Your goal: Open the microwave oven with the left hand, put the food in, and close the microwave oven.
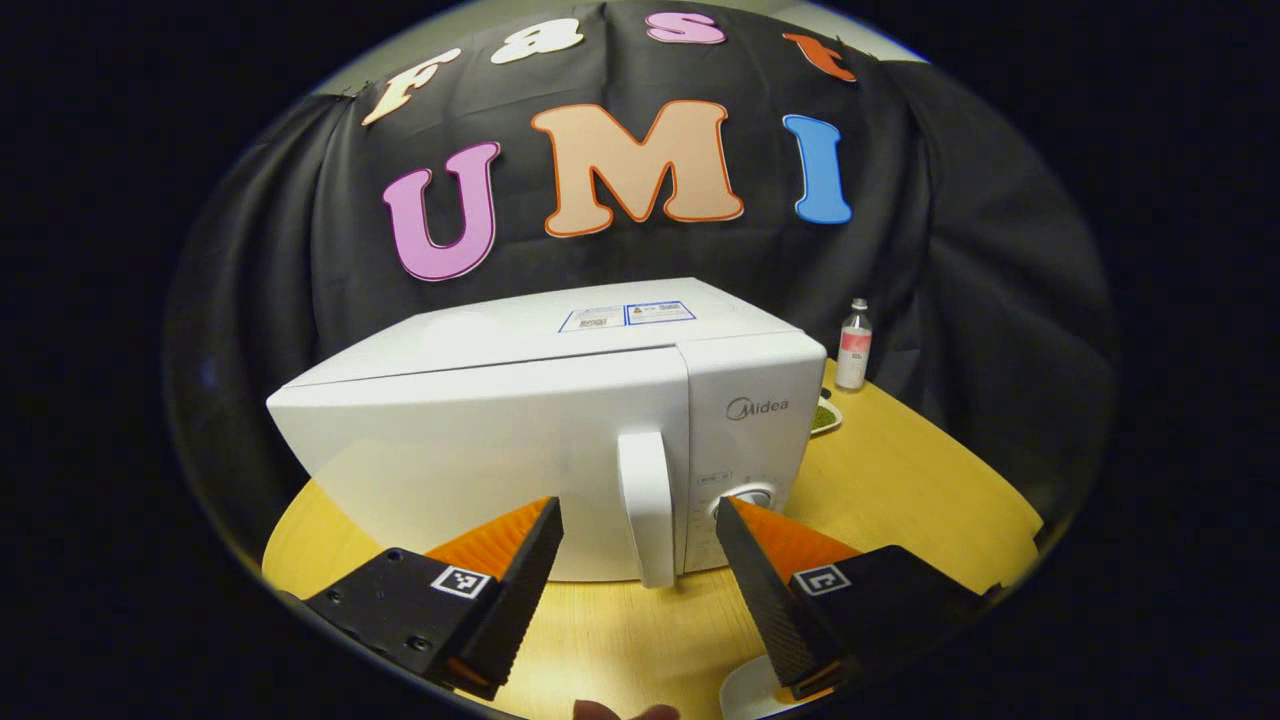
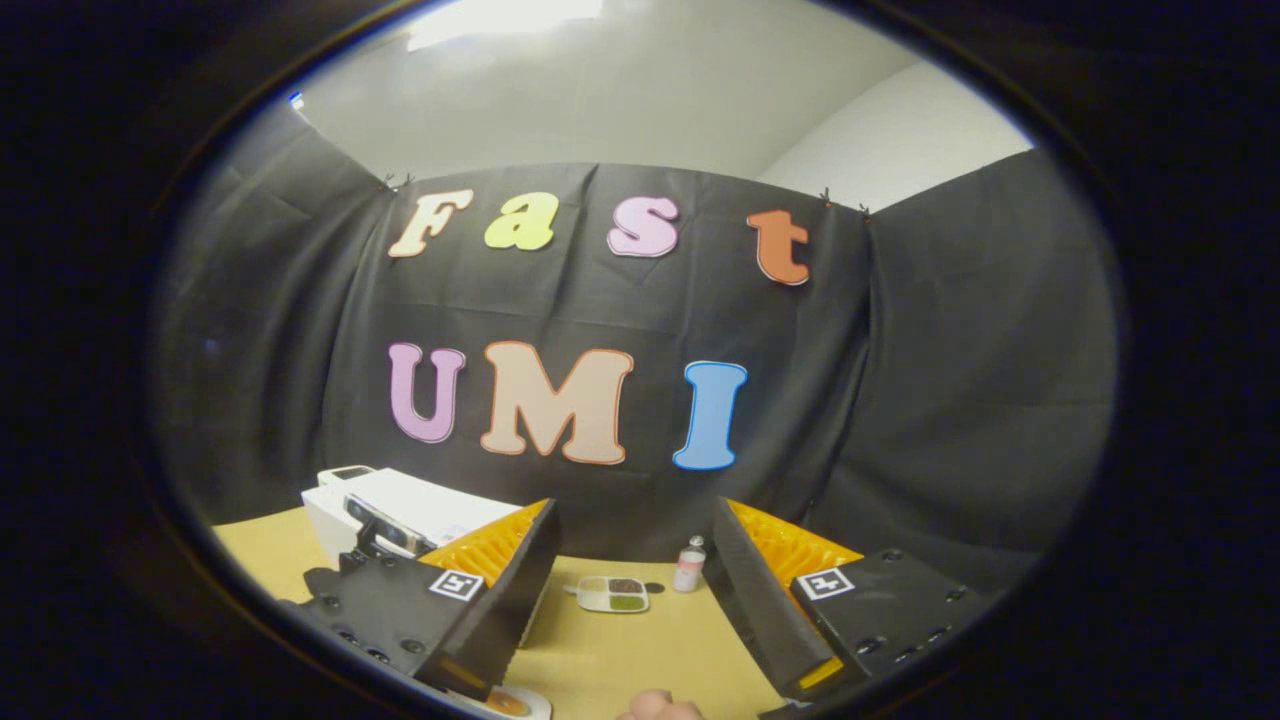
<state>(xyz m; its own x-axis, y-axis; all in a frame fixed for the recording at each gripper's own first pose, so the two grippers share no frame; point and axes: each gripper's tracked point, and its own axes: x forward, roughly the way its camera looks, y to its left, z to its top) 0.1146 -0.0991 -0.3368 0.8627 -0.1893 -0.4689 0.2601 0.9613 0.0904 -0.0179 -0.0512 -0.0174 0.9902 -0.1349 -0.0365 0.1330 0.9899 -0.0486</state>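
The white microwave [image 1: 520, 440] stands on the round wooden table [image 1: 900, 480] with its door shut. Its upright handle [image 1: 645, 505] is straight ahead of my left gripper [image 1: 635, 520], which is open, the handle showing in the gap between the fingers a short way off. In the right gripper view the microwave [image 2: 420, 505] is at the far left. My right gripper [image 2: 635, 560] is open and holds nothing. A small divided tray [image 2: 612, 594] with dark and green food lies on the table beyond it. The rim of a white plate [image 2: 510, 703] with something orange shows under its left finger.
A small clear bottle [image 1: 853, 345] with a pink label stands behind the microwave's right side, next to the divided tray [image 1: 826, 415]. The bottle [image 2: 688, 565] is just right of the tray. A white plate edge [image 1: 750, 690] lies near the table's front. Black cloth walls surround the table.
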